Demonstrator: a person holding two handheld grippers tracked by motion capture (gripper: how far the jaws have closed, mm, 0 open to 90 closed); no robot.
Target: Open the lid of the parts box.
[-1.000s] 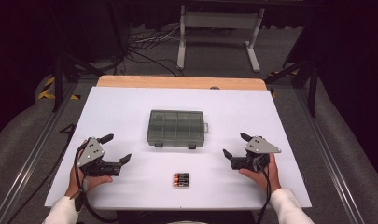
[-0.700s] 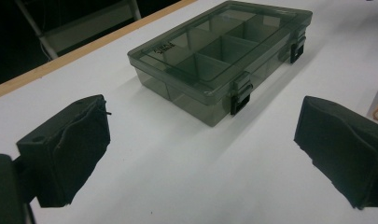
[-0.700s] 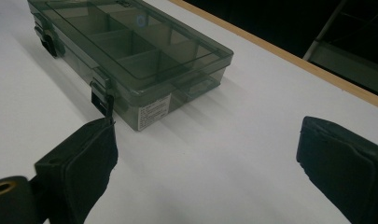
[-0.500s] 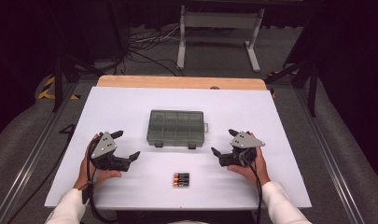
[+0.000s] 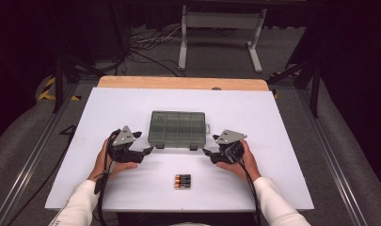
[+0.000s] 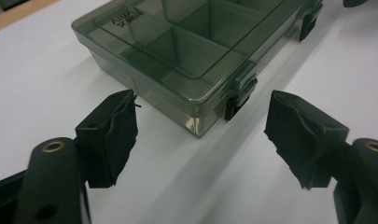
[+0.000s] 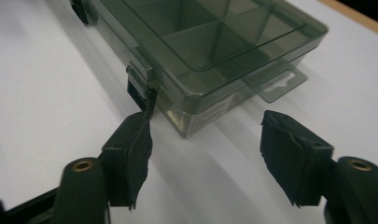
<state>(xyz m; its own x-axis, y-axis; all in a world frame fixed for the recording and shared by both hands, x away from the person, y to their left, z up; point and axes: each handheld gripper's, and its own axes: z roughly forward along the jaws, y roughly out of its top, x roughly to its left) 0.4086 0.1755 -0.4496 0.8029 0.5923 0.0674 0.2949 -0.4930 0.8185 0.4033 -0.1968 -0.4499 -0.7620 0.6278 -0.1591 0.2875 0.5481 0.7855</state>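
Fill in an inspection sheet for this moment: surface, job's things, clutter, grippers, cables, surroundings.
Surface: white table, wooden far edge.
Job's things: grey compartment box, lid shut, latches toward the person.
Clutter: batteries near the front edge.
Grippers: left gripper and right gripper at the box's near corners, fingers apart and just been closing, nothing between them.
Cables: one trails from each gripper; more on the floor behind.
Surroundings: dark room, white stand.

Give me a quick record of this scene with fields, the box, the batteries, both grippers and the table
box: grey see-through compartment box, lid shut, latches on the near side
batteries: small pack lying near the table's front edge, apart from the box
left gripper: open, jaws just closing, aimed at the box's near left corner
right gripper: open, jaws just closing, aimed at the near right corner
table: white top
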